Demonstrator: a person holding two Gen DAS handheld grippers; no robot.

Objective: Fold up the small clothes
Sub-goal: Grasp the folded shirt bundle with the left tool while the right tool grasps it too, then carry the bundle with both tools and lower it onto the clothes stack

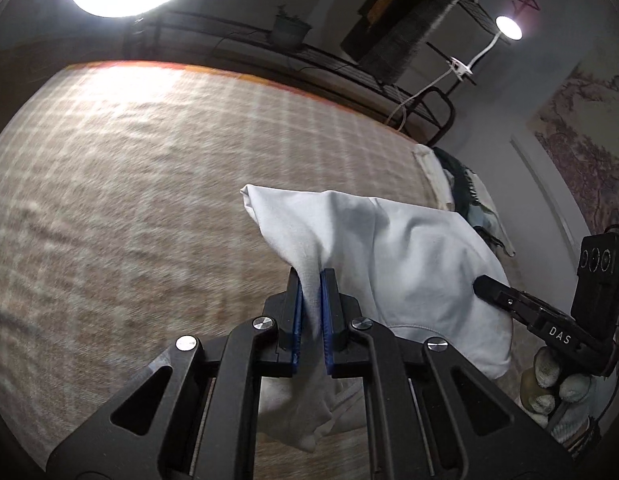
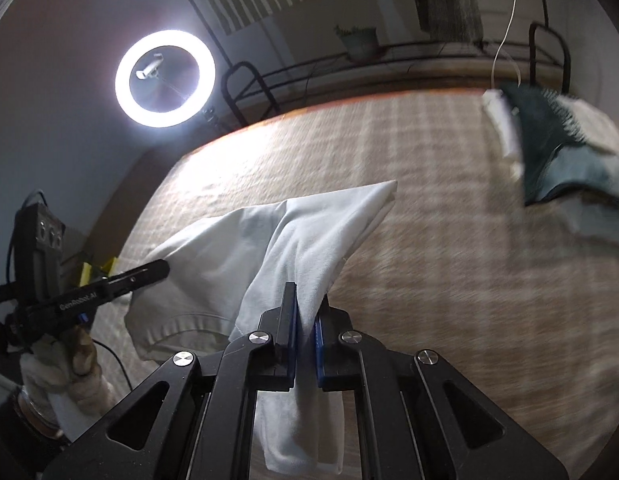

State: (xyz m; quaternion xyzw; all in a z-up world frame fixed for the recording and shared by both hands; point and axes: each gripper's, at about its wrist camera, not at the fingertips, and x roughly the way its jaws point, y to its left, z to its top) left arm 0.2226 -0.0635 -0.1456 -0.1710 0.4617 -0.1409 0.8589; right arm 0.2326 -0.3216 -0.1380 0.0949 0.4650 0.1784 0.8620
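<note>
While you lift white garment (image 1: 409,264) above checked bed cover (image 1: 149,200), left hand-held gripper (image 1: 312,280) clamps one bunched edge, right hand-held gripper (image 2: 307,300) clamps another; folded clothes pile (image 2: 557,160) sits at far corner.

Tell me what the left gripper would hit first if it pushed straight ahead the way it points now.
The left gripper is already shut on the white garment, so that cloth bunches ahead of it first. Beyond it, probably the plaid bed cover, though depth is unclear.
</note>
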